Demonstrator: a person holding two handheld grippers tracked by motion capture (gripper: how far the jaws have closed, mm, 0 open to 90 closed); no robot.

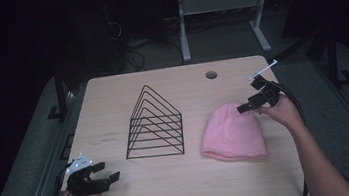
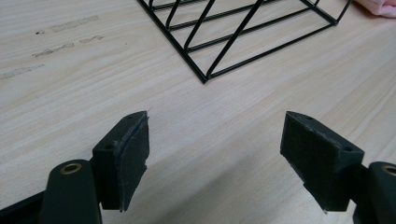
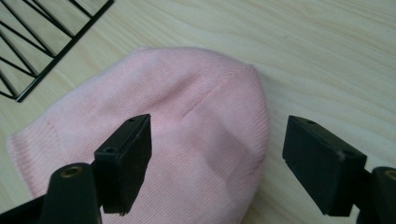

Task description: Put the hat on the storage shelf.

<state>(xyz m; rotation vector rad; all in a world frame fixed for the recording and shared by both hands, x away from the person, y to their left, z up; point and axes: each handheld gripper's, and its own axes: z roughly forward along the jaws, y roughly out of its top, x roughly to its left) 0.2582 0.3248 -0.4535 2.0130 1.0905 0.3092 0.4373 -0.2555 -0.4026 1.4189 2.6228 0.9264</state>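
Observation:
A pink knit beanie (image 1: 232,132) lies flat on the right half of the wooden table (image 1: 113,105). My right gripper (image 1: 245,106) hovers open just above the beanie's upper right edge; in the right gripper view the beanie (image 3: 187,135) lies under and between the spread jaws (image 3: 217,163). A black wire file rack (image 1: 154,124) with triangular dividers stands at the table's middle. Near the front left corner my left gripper (image 1: 107,172) stands open, pointing toward the rack (image 2: 243,37), with bare wood between its jaws (image 2: 215,158).
A round cable hole (image 1: 211,75) sits near the table's far edge. Faint scuff marks (image 2: 60,32) streak the wood left of the rack. Beyond the table stands a desk frame (image 1: 223,16) on a dark floor with cables.

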